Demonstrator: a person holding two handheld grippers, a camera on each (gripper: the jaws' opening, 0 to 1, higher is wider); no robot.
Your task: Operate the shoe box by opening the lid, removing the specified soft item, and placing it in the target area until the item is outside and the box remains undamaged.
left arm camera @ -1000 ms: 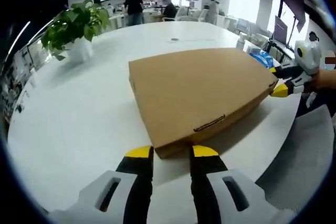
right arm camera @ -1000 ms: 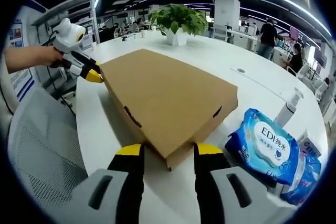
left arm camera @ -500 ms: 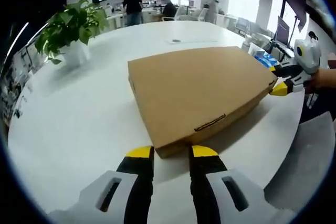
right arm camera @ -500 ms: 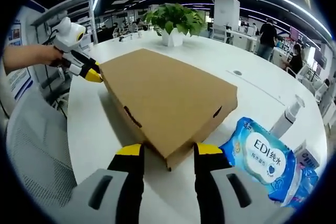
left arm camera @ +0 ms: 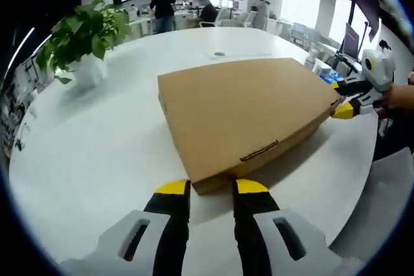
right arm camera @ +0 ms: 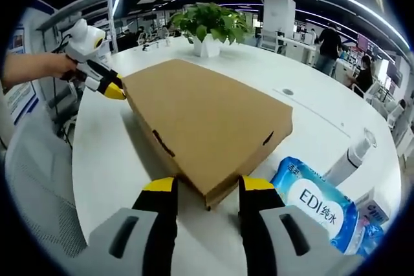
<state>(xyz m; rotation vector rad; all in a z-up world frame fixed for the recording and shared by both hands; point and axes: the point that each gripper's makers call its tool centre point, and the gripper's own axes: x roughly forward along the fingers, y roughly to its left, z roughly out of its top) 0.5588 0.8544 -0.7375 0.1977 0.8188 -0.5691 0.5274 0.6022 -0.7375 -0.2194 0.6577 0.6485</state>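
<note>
A: Item one, left gripper?
B: Yellow-tipped jaws parted, one either side of the near corner of the shoe box; whether the tips touch the cardboard cannot be told.

A: Right gripper?
B: Same entry. Jaws spread, straddling the opposite corner of the box. In the left gripper view it appears at the far corner, held by a hand.

A: Box condition?
B: Flat brown cardboard, lid shut, lying on the white surface. Slot tabs visible on the side walls. No printing legible on it.

A: Any readable labels?
B: One blue soft pack of wipes, just beside the box, marked "EDI" with Chinese characters beneath. A white pump bottle stands behind it; its label is unreadable.

A: Surroundings?
B: Long white surface, a potted plant in a white pot beyond the box. Open-plan office, ceiling strip lights, people at distant desks, a grey mesh chair by the edge.
</note>
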